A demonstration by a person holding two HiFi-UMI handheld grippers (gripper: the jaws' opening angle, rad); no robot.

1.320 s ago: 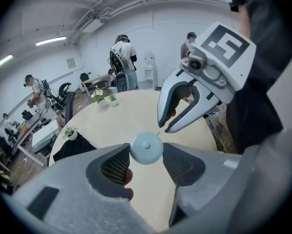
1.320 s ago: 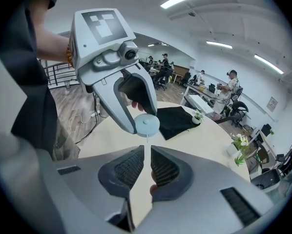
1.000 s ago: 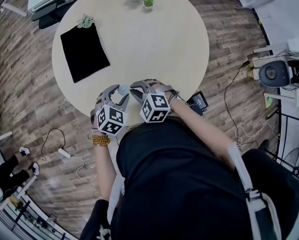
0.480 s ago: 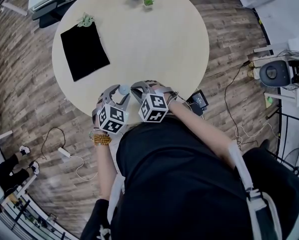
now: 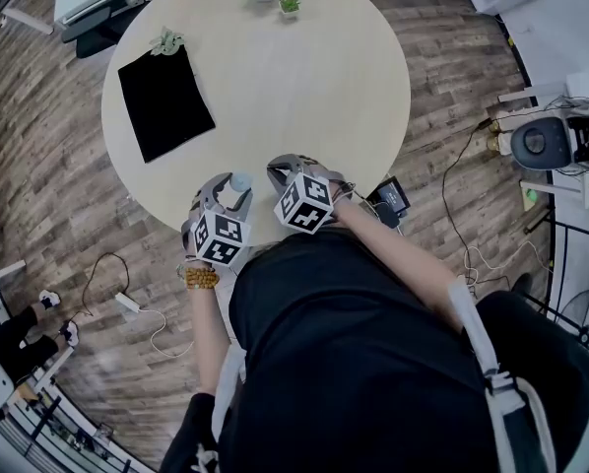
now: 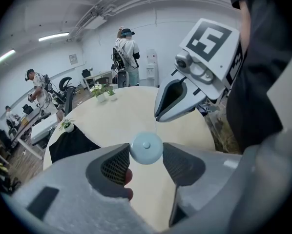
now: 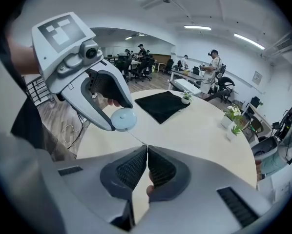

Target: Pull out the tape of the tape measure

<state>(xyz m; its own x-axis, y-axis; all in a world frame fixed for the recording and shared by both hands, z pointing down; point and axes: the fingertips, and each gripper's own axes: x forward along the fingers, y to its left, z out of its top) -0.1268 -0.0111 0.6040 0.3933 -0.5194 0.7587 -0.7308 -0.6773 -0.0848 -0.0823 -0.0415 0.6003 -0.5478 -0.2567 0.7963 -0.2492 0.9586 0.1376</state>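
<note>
Where the tape measure (image 6: 146,148) sits: between the left gripper's jaws, above the near edge of the round table (image 5: 304,87).
Left gripper (image 6: 146,156): clamped on the pale-blue round case.
Right gripper (image 7: 147,150): jaws pinched together on the tape (image 7: 137,138).
Tape: thin, short length drawn out.

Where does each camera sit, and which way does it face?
Head view: on the head, facing down at the table; torso, both grippers show.
Left gripper view: on the left gripper, facing across the table; jaws hold the tape measure.
Right gripper view: on the right gripper, facing the left gripper; jaws shut on the tape.
Shared: the tape measure.
</note>
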